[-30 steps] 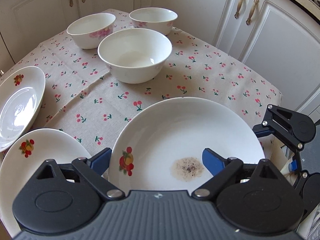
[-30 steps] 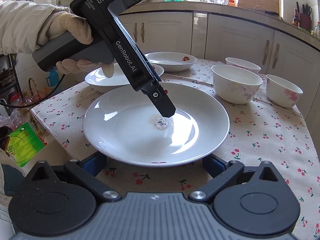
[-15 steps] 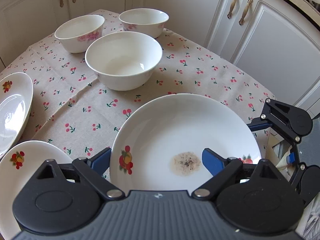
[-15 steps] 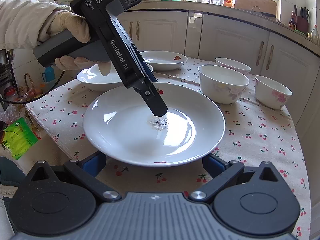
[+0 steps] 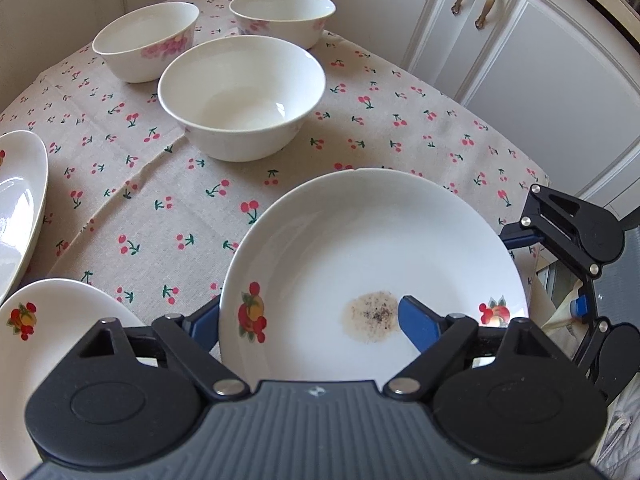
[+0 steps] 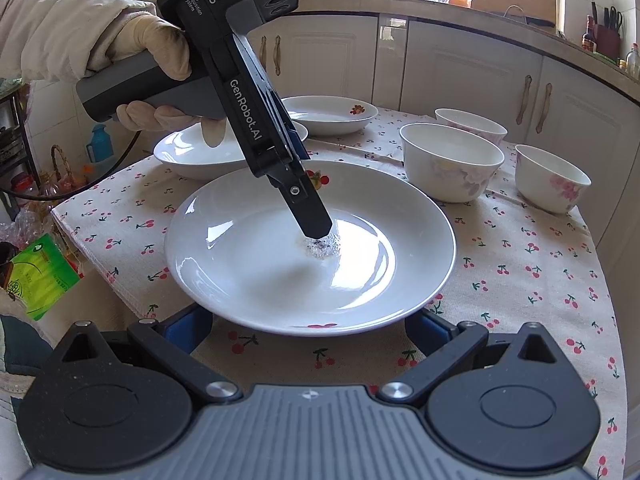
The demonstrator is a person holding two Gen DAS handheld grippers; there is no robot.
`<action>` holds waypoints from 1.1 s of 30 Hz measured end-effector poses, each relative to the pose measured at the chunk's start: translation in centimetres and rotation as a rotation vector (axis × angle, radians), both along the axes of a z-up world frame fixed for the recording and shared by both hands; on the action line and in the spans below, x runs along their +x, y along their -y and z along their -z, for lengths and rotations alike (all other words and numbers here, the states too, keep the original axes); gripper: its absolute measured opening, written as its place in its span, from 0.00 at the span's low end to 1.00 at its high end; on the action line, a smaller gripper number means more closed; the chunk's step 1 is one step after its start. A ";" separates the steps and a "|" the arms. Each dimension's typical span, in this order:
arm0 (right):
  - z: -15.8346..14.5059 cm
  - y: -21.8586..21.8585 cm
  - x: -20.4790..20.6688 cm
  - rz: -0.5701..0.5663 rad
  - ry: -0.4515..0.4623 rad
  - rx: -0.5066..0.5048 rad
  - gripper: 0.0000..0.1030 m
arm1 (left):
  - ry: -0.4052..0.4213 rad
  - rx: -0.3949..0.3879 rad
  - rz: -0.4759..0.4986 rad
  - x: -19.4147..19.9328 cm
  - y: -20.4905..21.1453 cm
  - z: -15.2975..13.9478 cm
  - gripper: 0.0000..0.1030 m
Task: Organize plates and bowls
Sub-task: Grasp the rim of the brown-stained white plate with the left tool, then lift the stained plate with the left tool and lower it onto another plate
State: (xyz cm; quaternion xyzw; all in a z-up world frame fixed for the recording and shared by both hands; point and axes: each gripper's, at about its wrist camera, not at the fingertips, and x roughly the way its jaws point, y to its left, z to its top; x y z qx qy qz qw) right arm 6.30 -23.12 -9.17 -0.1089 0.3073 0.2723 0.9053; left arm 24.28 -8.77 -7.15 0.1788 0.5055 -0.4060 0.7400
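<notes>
A white plate [image 5: 380,240] with fruit prints and a brown speckled stain [image 5: 372,316] lies on the cherry-print tablecloth [image 5: 160,208]. My left gripper [image 5: 308,316] straddles its near rim. One blue finger [image 5: 416,326] is inside the plate by the stain and the other sits outside the rim. Its jaws are closing and do not press the plate. In the right wrist view the same plate [image 6: 260,264] shows the left gripper's finger [image 6: 314,220] over the stain. My right gripper [image 6: 308,326] is open at the plate's opposite edge, its fingers low beside the rim.
Three white bowls [image 5: 240,96] [image 5: 146,40] [image 5: 282,16] stand at the far end of the table. Two more fruit-print plates [image 5: 24,196] [image 5: 60,320] lie to the left. White cabinets [image 5: 540,60] surround the table. A green packet [image 6: 40,280] lies beyond the table edge.
The left gripper's jaws have narrowed around the plate's rim and it has tipped a little further down. The plate and the right gripper have stayed put.
</notes>
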 end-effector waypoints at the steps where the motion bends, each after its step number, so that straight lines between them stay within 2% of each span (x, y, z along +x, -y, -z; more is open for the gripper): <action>1: 0.0 0.0 0.0 0.000 -0.002 0.000 1.00 | -0.002 -0.002 0.000 0.0 0.0 0.0 0.87; 19: 0.0 0.0 0.5 -0.012 -0.024 -0.016 1.00 | -0.063 -0.035 0.012 0.8 -0.3 0.2 0.86; 33: -0.4 -0.3 0.6 -0.012 -0.037 -0.028 1.00 | -0.052 -0.065 -0.010 0.6 -1.0 -0.4 0.85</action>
